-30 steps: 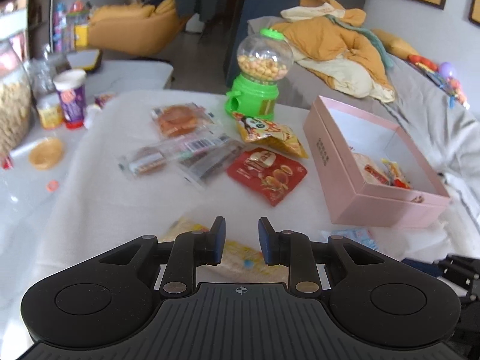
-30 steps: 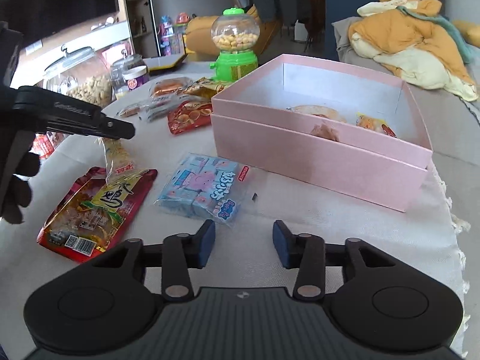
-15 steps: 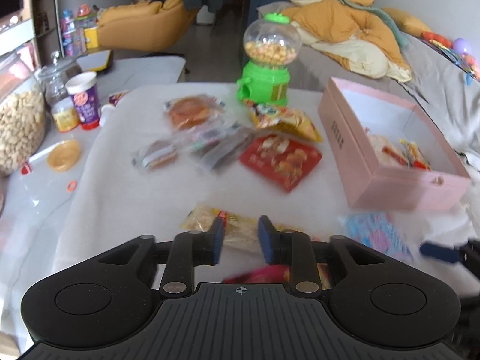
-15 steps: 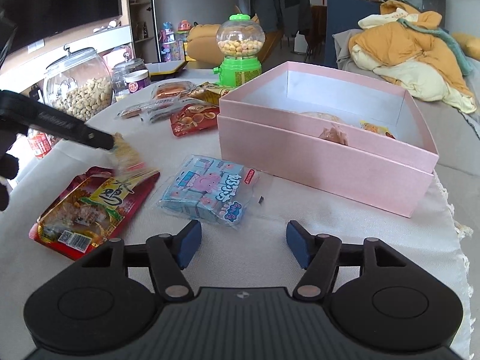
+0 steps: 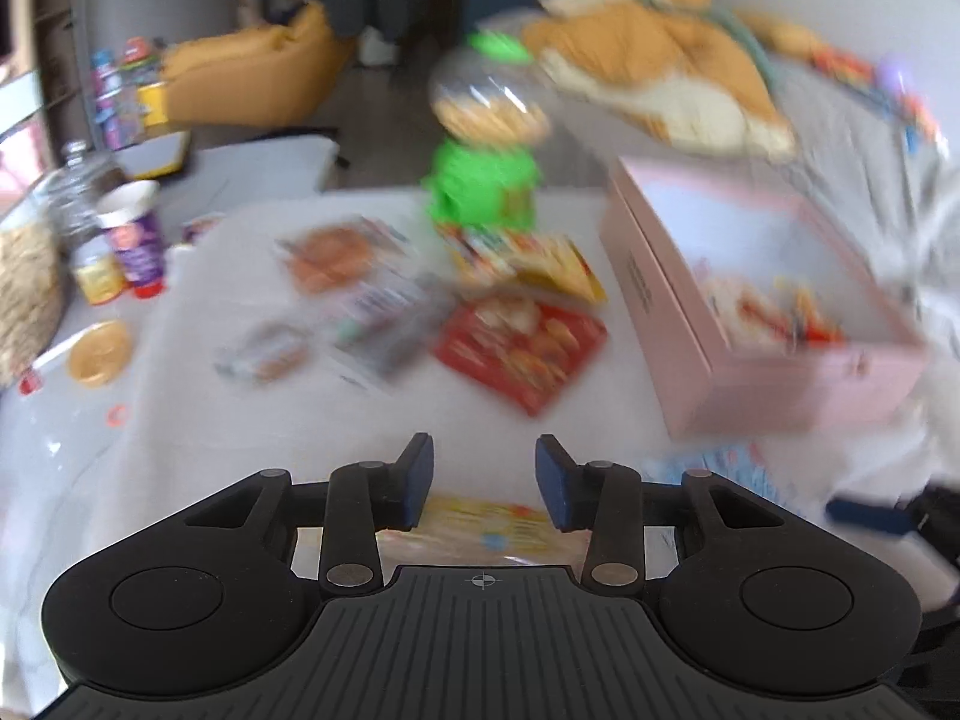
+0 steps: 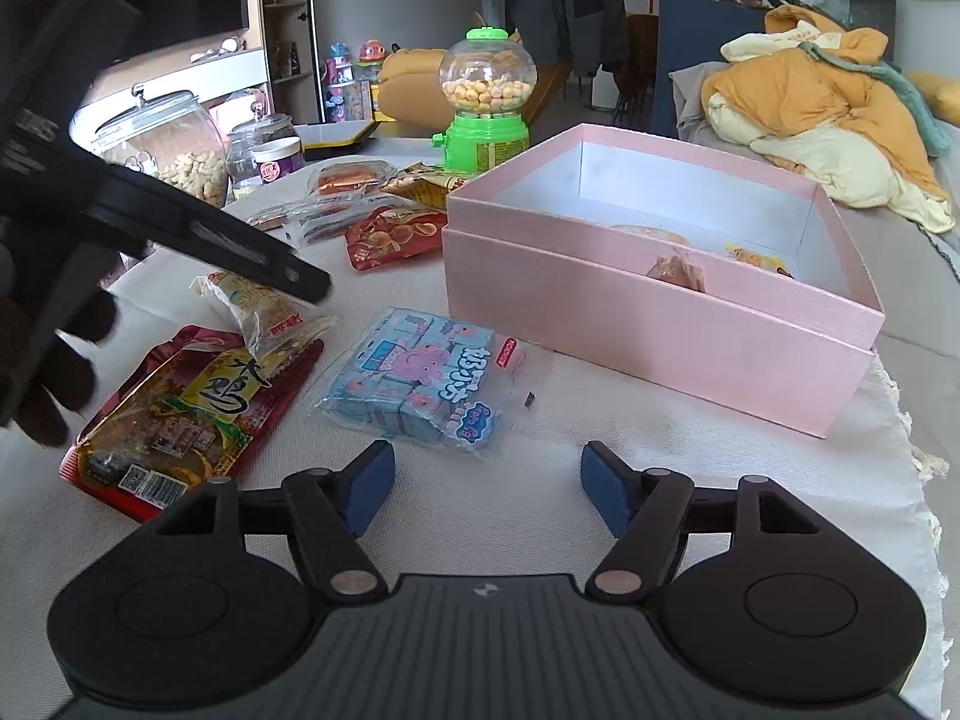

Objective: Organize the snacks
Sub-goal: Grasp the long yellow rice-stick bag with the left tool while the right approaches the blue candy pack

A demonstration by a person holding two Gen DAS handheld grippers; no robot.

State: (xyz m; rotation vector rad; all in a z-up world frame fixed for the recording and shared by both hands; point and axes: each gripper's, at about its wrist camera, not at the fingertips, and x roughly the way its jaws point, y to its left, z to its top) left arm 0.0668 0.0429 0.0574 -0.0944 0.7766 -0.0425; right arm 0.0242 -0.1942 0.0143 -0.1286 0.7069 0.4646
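My left gripper (image 5: 483, 477) is open above a yellow snack packet (image 5: 480, 525) that lies on the cloth; the same packet (image 6: 258, 306) shows in the right wrist view, resting on a red packet (image 6: 186, 408) under the left gripper's tip (image 6: 300, 282). My right gripper (image 6: 486, 495) is open and empty, just short of a blue Peppa Pig packet (image 6: 420, 378). The open pink box (image 6: 660, 312) with a few snacks inside stands to the right. More packets (image 5: 522, 348) lie mid-table.
A green gumball dispenser (image 6: 487, 114) stands behind the box. Glass jars (image 6: 174, 144) and a purple cup (image 5: 135, 237) stand at the left. The table edge (image 6: 912, 450) is close on the right. A sofa with orange bedding (image 6: 822, 120) is beyond.
My left gripper has opened and let go of the yellow packet, which now lies on the red packet. My right gripper has opened wider.
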